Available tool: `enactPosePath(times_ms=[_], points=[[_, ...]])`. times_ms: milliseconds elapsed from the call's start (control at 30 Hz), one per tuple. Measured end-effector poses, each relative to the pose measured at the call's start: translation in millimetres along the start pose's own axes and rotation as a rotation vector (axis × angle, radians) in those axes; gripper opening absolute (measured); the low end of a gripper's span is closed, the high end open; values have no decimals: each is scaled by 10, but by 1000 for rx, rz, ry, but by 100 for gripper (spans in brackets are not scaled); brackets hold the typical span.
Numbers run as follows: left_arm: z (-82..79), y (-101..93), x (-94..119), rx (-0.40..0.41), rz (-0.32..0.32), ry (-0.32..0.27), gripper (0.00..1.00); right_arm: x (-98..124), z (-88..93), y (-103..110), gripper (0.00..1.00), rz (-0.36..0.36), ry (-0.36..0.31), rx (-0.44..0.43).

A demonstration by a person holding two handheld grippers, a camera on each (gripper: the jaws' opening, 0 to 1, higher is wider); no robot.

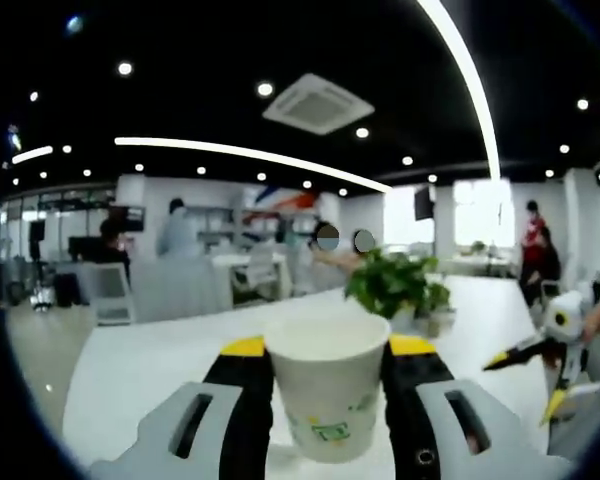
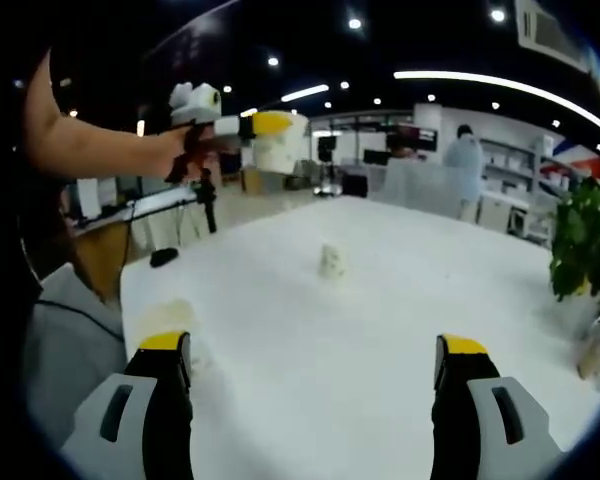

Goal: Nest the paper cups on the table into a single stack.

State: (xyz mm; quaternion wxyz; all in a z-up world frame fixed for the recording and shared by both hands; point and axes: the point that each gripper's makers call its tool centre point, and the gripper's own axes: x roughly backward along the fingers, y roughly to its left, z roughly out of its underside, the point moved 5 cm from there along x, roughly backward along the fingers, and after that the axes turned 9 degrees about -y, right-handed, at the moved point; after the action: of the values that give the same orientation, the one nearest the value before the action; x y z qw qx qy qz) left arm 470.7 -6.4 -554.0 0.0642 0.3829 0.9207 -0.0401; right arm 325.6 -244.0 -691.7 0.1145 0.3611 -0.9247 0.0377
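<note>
My left gripper is shut on a white paper cup with a green print, held upright above the white table. In the right gripper view the same gripper hangs high at the upper left in a person's hand, with that cup between its jaws. My right gripper is open wide, low over the table, with nothing between its jaws. A second paper cup stands alone mid-table, well ahead of it. A pale, blurred cup-like shape sits by its left finger. The right gripper also appears at the right edge.
A potted green plant stands on the table's far side, and again at the right edge. A black stand and a small dark object are near the table's left corner. Desks, chairs and people fill the office behind.
</note>
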Motion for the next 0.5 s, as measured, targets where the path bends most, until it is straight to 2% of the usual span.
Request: enactPosePath(times_ms=[333,500], points=[[-49,-275,159,-56,52,16,40,18,-14,40,100,-1,-18,-3],[-68,-372,221,-41,57,6,40,65,6,73,100,-4,-19,-6]])
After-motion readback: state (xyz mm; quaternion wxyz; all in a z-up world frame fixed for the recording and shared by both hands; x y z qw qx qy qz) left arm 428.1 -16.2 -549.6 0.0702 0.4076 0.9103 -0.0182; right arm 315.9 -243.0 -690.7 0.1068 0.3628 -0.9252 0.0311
